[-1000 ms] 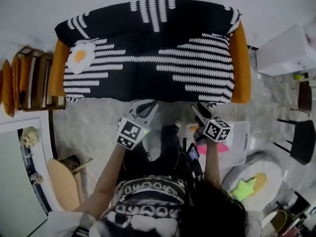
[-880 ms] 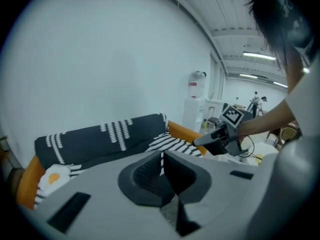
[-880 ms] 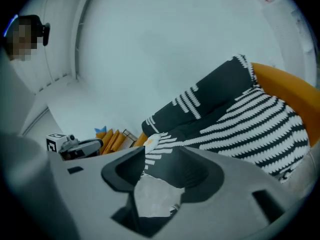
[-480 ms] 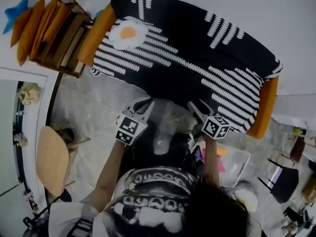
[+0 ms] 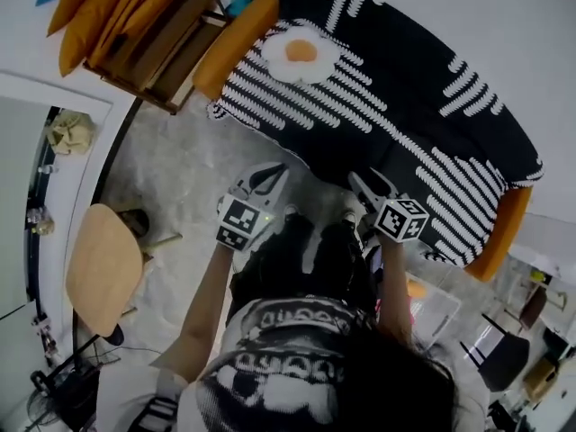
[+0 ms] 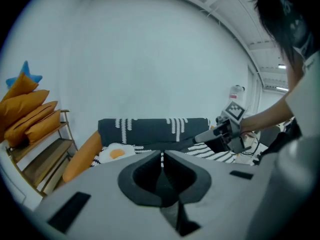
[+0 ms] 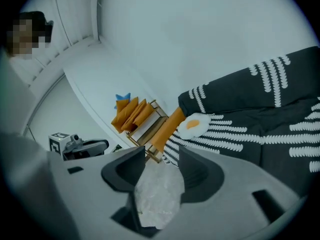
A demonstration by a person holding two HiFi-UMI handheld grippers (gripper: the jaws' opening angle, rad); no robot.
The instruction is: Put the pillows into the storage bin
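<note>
While the fried-egg pillow [image 5: 301, 52] lies on the striped sofa [image 5: 432, 106] and orange pillows [image 5: 103, 9] rest on the shelf [image 5: 157, 48], well apart from the storage bin [image 5: 438, 312], the left claw [image 5: 267, 176] is closed on nothing and the right claw [image 5: 369, 185] stands open and empty, so most work seems left.

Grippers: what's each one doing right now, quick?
Left gripper: closed, fingers together, holding nothing.
Right gripper: open, holding nothing.
</note>
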